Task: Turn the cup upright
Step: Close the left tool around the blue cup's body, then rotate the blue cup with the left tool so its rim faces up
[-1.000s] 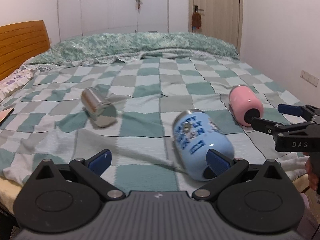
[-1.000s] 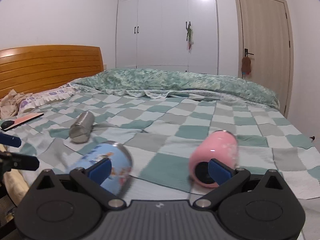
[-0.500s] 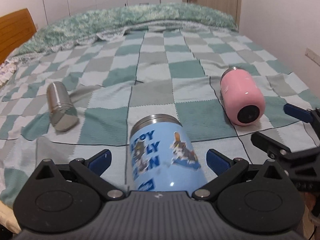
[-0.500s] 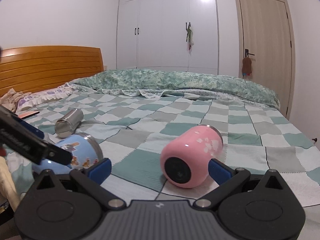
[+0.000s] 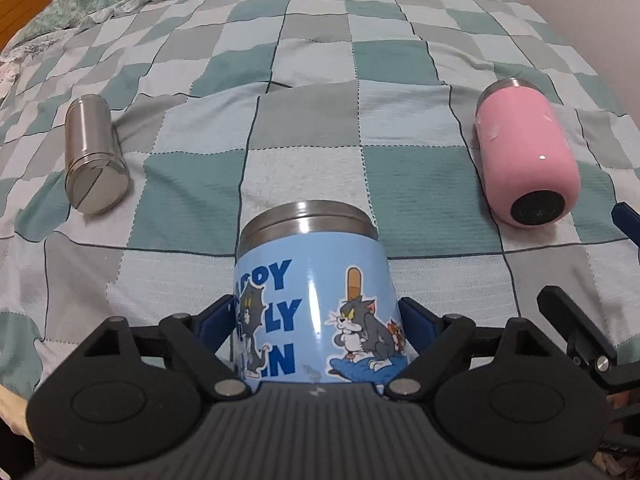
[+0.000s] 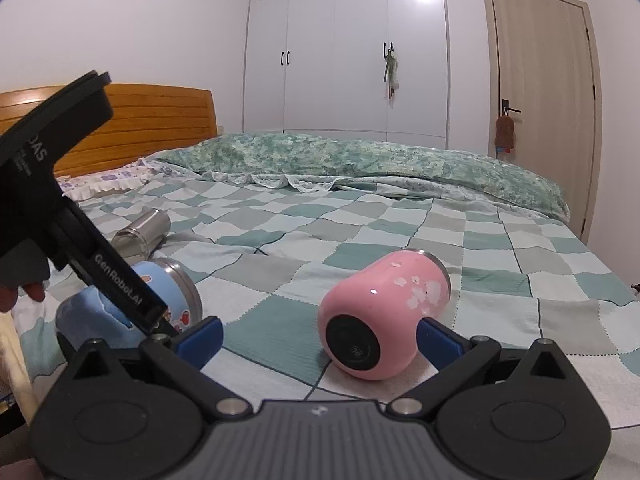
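A blue cartoon cup [image 5: 316, 300] lies on its side on the checked bedspread, steel rim pointing away. My left gripper [image 5: 318, 320] is shut on the blue cup near its base; it also shows in the right wrist view [image 6: 120, 304]. A pink cup [image 5: 524, 160] lies on its side to the right, black base toward me. In the right wrist view my right gripper [image 6: 318, 336] is open, its fingers on either side of the pink cup [image 6: 384, 312] near its base. A steel cup [image 5: 94, 160] lies on its side at the left.
The bed [image 6: 360, 232] has a rumpled green quilt [image 6: 360, 164] at the far end and a wooden headboard [image 6: 152, 120] to the left. A wardrobe [image 6: 344, 52] and a door [image 6: 544, 92] stand behind. The bed's near edge is just below the grippers.
My left gripper has moved in over the blue cup and closed on it. My right gripper has moved up to the pink cup, which now sits between its open fingers.
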A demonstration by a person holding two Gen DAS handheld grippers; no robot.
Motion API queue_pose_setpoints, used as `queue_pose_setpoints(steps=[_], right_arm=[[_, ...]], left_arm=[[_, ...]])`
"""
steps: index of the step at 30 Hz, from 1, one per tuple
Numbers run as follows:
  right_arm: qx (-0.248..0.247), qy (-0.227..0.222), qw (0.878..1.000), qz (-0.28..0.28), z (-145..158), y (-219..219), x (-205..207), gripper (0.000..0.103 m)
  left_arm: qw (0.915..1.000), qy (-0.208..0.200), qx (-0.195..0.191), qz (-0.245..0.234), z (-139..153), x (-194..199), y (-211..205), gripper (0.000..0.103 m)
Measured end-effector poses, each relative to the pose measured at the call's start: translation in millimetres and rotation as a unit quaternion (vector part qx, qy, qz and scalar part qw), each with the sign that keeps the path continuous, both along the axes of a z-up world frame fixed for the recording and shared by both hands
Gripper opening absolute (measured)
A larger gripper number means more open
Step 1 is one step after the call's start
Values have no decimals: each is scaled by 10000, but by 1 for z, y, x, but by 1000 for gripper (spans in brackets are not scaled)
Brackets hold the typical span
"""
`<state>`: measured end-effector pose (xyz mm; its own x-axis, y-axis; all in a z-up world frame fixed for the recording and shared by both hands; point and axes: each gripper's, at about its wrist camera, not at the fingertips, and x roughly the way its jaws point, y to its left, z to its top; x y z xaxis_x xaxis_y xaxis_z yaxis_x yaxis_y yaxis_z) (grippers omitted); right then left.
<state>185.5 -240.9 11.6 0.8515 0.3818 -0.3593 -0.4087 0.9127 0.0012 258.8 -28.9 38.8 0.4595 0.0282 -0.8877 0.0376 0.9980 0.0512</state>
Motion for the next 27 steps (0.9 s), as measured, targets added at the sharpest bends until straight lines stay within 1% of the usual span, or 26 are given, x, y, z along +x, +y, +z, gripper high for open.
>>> queue_pose_setpoints(steps=[4,7,10,13,16,20,22,24,27], right_arm=[[69,-7,10000,-42,2,-4,-3,103],[120,-19,9999,-87,2,-6,-9,103],[203,-1,9997,-168,0,-10,-15,103],[273,-4,9993,-252,0,-14,-22,103],[317,-52,9989,-336,1,-16,-28,103],[419,-128,9979,-480,2,-22,-37,103],[447,-156,9974,-550,2,-24,-40,103],[471,-175,9967,-634,2,-28,-42,103],[481,-167,9960,-736,2,-32,-43,103]], left_arm=[[9997,-256,-3,1,2,-10,-1,87],[9986,-525,-103,-54,7,-23,2,87],[9969,-754,-225,-93,14,-35,7,87],[9934,-1083,-292,-240,24,-51,10,86],[9877,-1457,-373,-418,36,-63,10,86],[9758,-2077,-305,-616,51,-71,1,85],[9673,-2431,-252,-674,54,-69,-7,85],[9642,-2541,-335,-677,51,-59,-14,85],[9666,-2414,-478,-719,39,-40,-27,85]])
